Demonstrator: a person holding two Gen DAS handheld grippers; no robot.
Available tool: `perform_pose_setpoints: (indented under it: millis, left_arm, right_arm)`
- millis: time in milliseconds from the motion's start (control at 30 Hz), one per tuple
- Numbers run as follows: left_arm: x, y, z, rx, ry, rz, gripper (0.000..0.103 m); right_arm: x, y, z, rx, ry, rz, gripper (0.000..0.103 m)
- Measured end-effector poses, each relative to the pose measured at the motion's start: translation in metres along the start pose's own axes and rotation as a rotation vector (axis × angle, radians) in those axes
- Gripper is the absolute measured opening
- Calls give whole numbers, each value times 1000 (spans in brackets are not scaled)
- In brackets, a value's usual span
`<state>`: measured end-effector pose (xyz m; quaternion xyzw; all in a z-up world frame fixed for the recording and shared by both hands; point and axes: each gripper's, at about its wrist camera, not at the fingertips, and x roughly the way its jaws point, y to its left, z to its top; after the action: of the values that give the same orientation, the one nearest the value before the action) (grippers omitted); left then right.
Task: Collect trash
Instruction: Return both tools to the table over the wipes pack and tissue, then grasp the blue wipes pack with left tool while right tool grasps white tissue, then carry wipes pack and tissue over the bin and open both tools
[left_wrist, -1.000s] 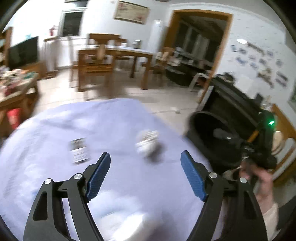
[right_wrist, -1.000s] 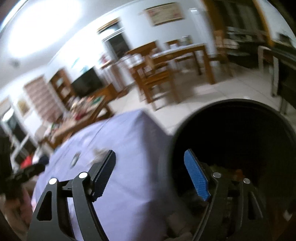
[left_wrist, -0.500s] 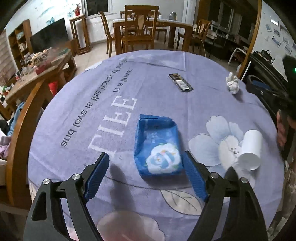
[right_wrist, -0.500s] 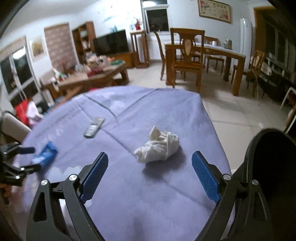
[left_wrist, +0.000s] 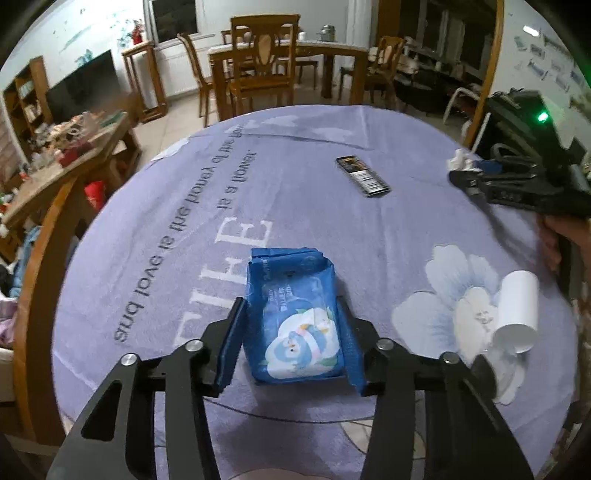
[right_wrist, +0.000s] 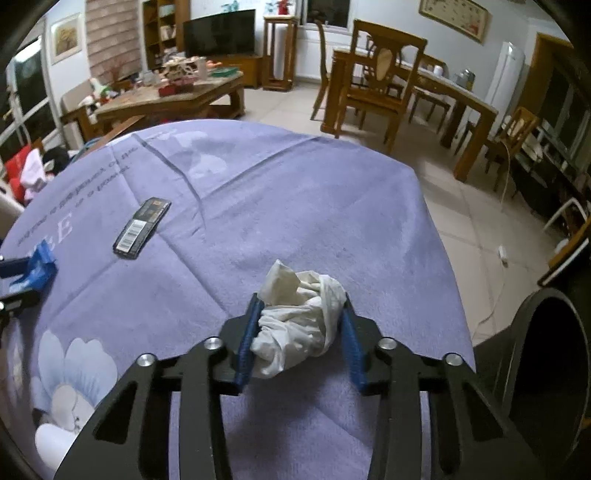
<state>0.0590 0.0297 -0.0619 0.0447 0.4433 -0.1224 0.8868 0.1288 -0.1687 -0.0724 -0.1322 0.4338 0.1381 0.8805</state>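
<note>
A blue tissue packet (left_wrist: 291, 280) lies flat on the purple tablecloth (left_wrist: 177, 229). My left gripper (left_wrist: 289, 306) is closing on it, with a blue pad against each long side. In the right wrist view a crumpled white tissue (right_wrist: 295, 321) sits near the table's right edge. My right gripper (right_wrist: 300, 299) is closing on this wad, and both pads touch it. The right gripper (left_wrist: 465, 177) also shows at the far right of the left wrist view, held by a hand (left_wrist: 554, 236). The packet (right_wrist: 37, 269) appears at the left edge of the right wrist view.
A flat black pack with a barcode (left_wrist: 362, 175) lies mid-table. A white paper cup (left_wrist: 517, 306) lies on its side over a printed flower. A black bin (right_wrist: 546, 369) stands off the table's right edge. A curved wooden chair back (left_wrist: 37, 277) borders the left side.
Both grippers came down from the bin side to the table. The left jaws narrowed onto the blue packet. The right jaws narrowed onto the white tissue.
</note>
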Motion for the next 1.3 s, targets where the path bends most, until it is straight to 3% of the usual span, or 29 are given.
perform_pose_setpoints:
  millis: [67, 167, 333, 500, 867, 1100, 1300]
  left_arm:
    - [-4, 0, -1, -8, -14, -19, 43]
    - [-15, -6, 0, -15, -69, -50, 42]
    - [-39, -37, 9, 19, -165, -104, 42]
    - [-61, -81, 29, 67, -266, -163, 42]
    - [-59, -211, 81, 205, -387, -369, 43]
    - [-33, -280, 98, 287, -391, -458, 42]
    - [6, -316, 111, 301, -332, -507, 42]
  right_arm:
    - [-3, -1, -5, 3, -11, 22, 33]
    - [-20, -8, -13, 50, -61, 126, 32]
    - [-79, -32, -33, 145, -212, 291, 32]
    - [-132, -61, -55, 230, -331, 331, 32]
    - [-214, -184, -124, 506, -512, 153, 32]
    - [-228, -255, -171, 652, -542, 15, 32]
    - [-220, -289, -198, 730, -529, -41, 32]
